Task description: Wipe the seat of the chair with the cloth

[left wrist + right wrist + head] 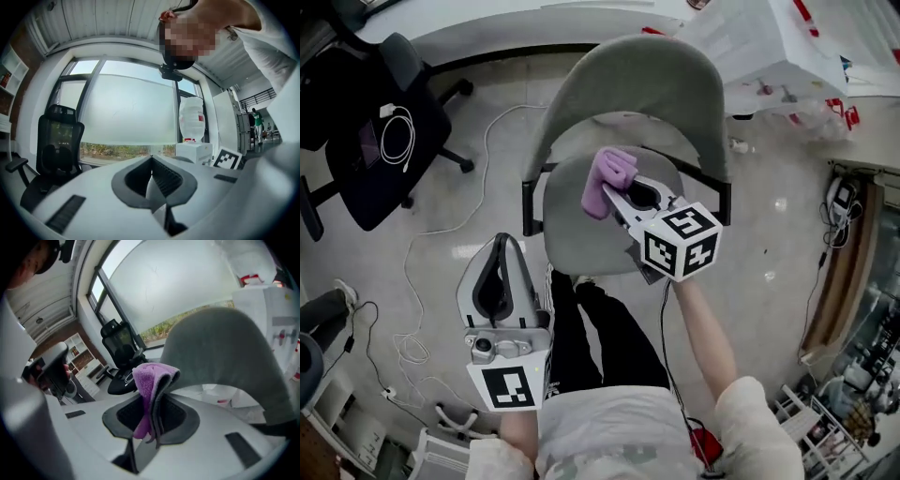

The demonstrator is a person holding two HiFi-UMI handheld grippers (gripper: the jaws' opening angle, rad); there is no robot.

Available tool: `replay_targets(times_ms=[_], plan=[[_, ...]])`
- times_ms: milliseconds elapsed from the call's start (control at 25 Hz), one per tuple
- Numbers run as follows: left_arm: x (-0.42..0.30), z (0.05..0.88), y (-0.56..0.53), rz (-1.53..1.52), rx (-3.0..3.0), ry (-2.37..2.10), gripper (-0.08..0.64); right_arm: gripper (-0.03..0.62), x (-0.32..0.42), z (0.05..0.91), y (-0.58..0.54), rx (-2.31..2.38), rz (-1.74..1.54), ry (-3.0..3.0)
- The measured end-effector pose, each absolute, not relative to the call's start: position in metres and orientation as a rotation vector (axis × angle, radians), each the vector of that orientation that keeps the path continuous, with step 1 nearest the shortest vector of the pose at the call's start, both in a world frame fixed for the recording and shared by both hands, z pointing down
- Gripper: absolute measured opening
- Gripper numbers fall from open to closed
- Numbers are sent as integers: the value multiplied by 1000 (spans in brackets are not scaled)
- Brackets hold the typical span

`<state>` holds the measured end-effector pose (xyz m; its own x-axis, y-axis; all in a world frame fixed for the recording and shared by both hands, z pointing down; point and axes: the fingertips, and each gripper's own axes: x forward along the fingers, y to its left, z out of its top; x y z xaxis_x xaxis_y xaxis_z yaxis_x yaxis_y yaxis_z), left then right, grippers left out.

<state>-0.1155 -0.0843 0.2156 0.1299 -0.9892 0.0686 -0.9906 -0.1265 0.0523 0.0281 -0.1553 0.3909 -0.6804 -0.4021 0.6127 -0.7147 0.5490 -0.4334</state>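
Head view first: the grey chair [630, 89] stands right in front of the person, and the right gripper [613, 191] reaches over the rear part of its seat [581, 230] with the purple cloth [609, 176] bunched at its tip. Whether the cloth touches the seat cannot be told from above. The left gripper [499, 242] hangs low beside the seat's front left edge, over the floor, near a black office chair [380, 141]. In the left gripper view the jaws meet tip to tip with nothing between them, pointing at a big window [126, 112]. In the right gripper view the jaws are pinched on a fold of the cloth [149, 378], which stands up past the tips, with the backrest [220, 348] looming just behind. The wipe looks to be at its start or between strokes. Next, the right gripper probably needs to tip downward so the cloth presses flat, then drag it across the seat, with the pinch kept firm.
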Motion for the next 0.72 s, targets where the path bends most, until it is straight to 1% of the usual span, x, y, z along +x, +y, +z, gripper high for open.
replay_targets(times_ms=[160,320,520,720], plan=[[-125,271,-91,27,2251,-2029,12,92,-4,491,-171,770,1005,-2228],[-139,318,-76,37,2146,-2029,12,92,-29,563,-159,645,1078,-2111],[-137,358,-73,40,2113,-1993,12,92,-54,621,-155,543,1212,-2017],[-128,372,-70,24,2109,-1945,12,92,-73,650,-148,500,1345,-1942]])
